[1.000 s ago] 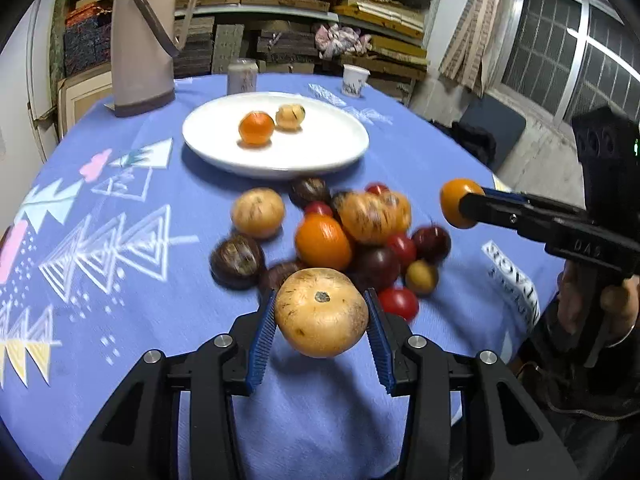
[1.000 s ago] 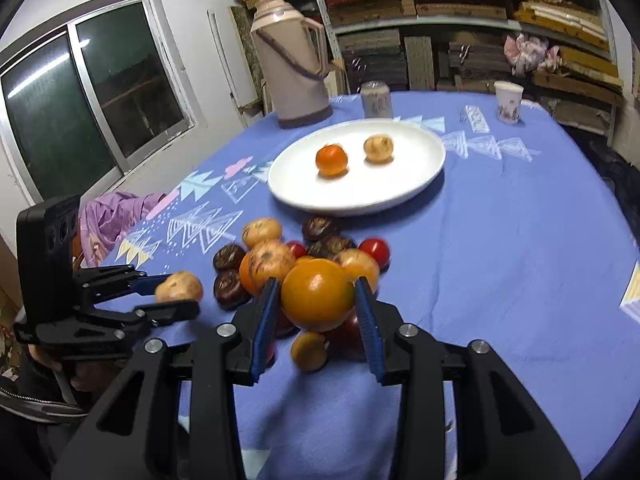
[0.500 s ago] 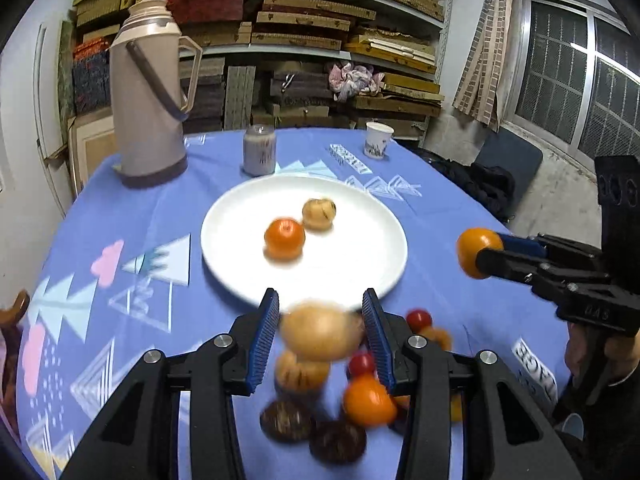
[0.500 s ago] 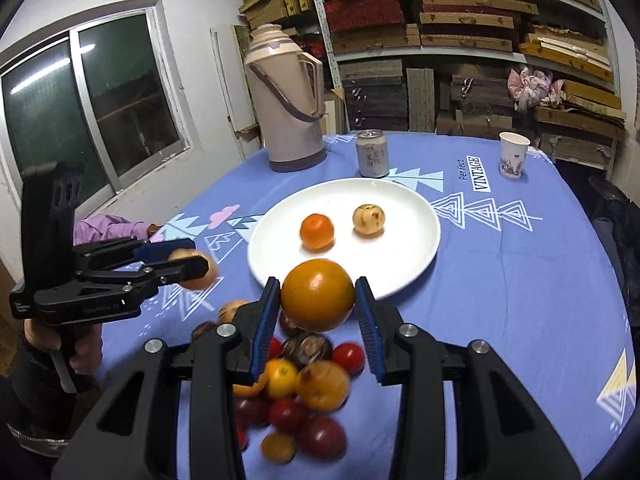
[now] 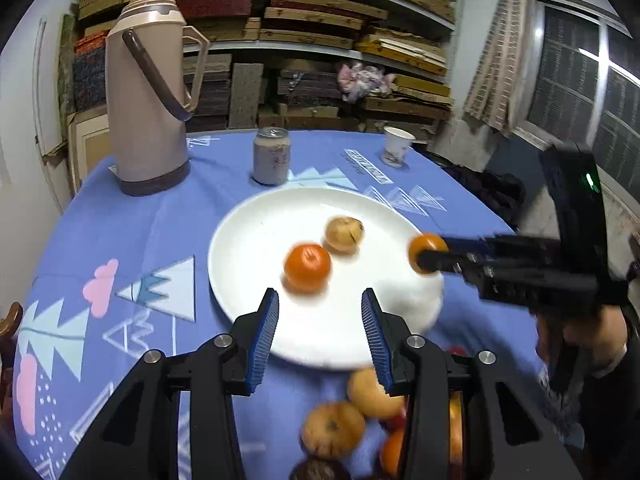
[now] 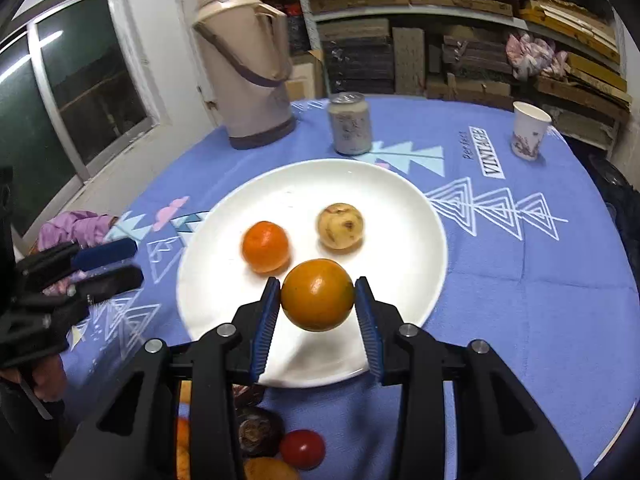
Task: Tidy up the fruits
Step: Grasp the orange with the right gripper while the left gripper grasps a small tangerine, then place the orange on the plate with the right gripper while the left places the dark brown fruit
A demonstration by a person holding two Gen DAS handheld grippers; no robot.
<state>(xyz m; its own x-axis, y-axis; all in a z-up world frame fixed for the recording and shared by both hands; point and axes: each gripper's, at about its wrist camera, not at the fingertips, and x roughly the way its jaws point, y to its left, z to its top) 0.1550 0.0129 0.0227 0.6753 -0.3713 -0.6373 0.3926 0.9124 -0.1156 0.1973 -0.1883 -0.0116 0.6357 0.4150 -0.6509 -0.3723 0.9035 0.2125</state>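
Round table in a blue patterned cloth [image 6: 520, 300]: white plate [image 6: 400, 208] center, thermos [image 6: 248, 72] at 11, can [image 6: 350, 124] at 12, paper cup [image 6: 528, 130] at 2, loose fruit pile [image 6: 280, 444] at 6.

A plate [image 6: 400, 200] sits mid-table [image 6: 560, 320] with two fruits [image 6: 265, 246] side by side on it. Behind the plate stands a can [image 6: 349, 123], with a flask [image 6: 248, 60] to its left and a cup [image 6: 529, 130] far right. A pile of fruit [image 5: 332, 428], perhaps a dozen pieces, lies just before the plate's near rim.

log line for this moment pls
left tool: empty | right tool: gripping orange fruit over white plate | plated: tangerine, tan fruit
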